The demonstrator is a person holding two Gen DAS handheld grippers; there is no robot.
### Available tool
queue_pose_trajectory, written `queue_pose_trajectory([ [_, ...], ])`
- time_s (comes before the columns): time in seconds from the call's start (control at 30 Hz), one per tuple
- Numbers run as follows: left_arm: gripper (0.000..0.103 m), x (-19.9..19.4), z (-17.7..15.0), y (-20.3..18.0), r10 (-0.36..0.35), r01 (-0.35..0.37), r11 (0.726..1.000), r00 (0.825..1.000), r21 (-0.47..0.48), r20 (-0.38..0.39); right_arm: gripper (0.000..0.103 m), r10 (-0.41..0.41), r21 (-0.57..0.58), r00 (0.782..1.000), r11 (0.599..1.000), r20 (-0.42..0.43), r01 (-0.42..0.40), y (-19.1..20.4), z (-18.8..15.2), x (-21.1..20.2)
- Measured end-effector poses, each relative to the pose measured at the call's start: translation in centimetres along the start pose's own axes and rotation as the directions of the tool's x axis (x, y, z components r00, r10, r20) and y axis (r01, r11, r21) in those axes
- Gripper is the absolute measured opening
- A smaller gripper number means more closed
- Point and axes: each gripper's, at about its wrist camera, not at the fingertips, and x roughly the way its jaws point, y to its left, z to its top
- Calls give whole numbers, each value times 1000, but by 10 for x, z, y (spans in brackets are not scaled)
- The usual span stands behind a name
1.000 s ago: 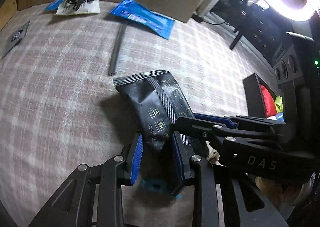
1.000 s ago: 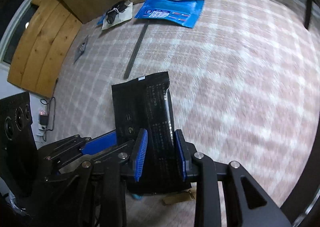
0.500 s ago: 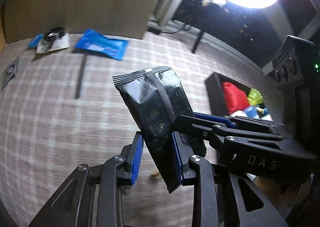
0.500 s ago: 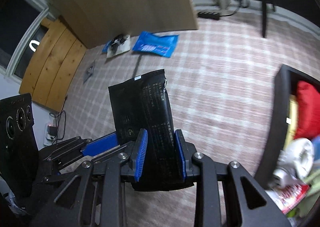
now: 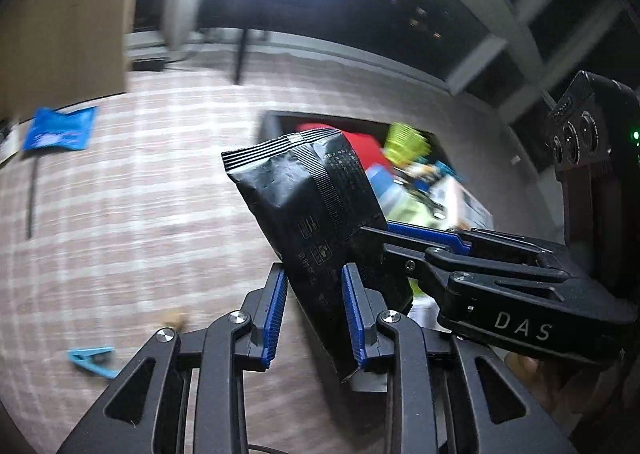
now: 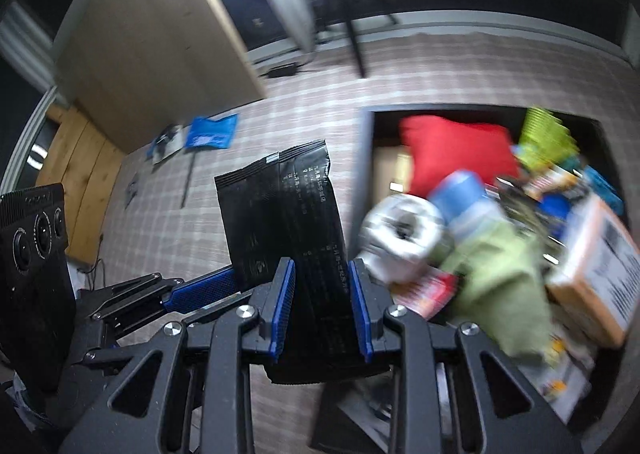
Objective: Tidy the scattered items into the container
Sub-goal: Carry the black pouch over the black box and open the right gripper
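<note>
Now the black pouch (image 5: 308, 210) is being carried clear of the checked floor (image 5: 120, 214), clenched at its lower end by both the left gripper (image 5: 314, 314) and right gripper (image 6: 322, 306). The container (image 6: 366, 158), out of sight a second ago, is being brought close alongside, so release over it is judged near.

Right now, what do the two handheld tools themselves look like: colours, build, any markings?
Both are matte black plastic with linked finger bars joined by silver screws. The left tool and the right tool each have ribbed blue pads on the inner faces of the fingers. The right tool's body reads "DAS" in pale letters, with a black camera block and a green light behind it.
</note>
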Motion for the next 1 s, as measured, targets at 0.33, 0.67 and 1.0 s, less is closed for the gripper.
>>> queue_pose_trajectory([
  [0.33, 26, 24, -6, -72, -44, 51, 991, 998, 125, -53, 28, -59, 114, 998, 992, 37, 54, -64, -29, -43],
  [0.67, 38, 31, -7, -93, 27, -19, 984, 999, 178, -42, 30, -148, 181, 983, 975, 106, 127, -94, -42, -67],
  [1.0, 37, 18, -14, -60, 67, -61, 987, 997, 147, -36, 49, -143, 172, 985, 977, 101, 125, -86, -47, -61],
])
